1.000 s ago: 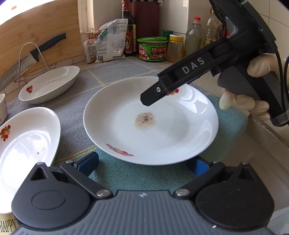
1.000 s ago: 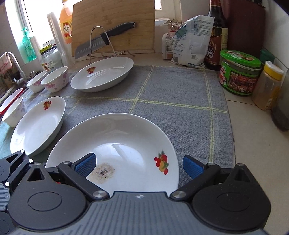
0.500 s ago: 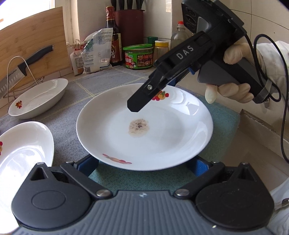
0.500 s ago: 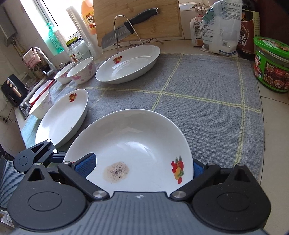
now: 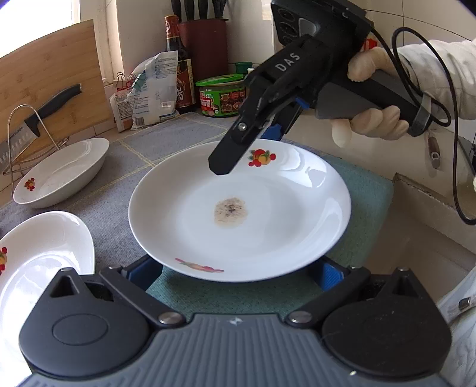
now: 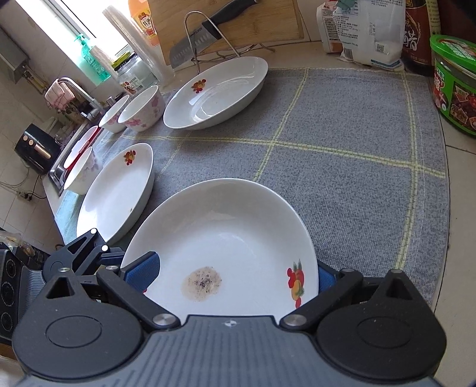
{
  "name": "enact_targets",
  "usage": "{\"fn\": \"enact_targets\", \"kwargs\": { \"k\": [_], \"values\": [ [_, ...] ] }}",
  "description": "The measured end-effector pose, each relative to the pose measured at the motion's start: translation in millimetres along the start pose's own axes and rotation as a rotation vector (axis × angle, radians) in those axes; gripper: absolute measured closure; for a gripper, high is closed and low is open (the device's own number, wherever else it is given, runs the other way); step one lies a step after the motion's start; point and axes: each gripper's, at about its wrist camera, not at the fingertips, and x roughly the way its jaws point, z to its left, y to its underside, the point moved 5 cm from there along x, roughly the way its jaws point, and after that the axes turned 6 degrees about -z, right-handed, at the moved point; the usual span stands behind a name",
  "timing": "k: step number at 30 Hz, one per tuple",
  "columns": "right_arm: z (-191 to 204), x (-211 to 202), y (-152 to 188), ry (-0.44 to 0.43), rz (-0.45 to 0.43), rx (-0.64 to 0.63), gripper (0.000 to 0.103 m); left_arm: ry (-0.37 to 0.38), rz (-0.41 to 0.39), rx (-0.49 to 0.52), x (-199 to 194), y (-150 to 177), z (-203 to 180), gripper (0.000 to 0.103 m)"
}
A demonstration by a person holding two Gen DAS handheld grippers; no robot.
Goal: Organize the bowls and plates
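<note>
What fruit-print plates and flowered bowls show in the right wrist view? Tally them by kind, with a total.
Fruit-print plates: 3
Flowered bowls: 3
Total: 6

A home kitchen: sink tap point(image 6: 78, 89), knife point(image 6: 202, 35) on a rack (against a cutting board point(image 5: 50, 86)), sauce bottle point(image 5: 178, 68).

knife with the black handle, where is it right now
The knife rests on a wire rack against the wooden cutting board, at the back of the counter just behind the far white plate.
</note>
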Motion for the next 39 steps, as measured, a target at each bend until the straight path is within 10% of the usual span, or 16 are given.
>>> {"fn": "enact_targets", "kwargs": {
  "k": [39],
  "values": [
    [-60, -31, -54, 0.064, -0.061, -0.055, 0.000, 0.008, -0.007, 0.033, 74, -58, 20, 0.001]
  ]
}}
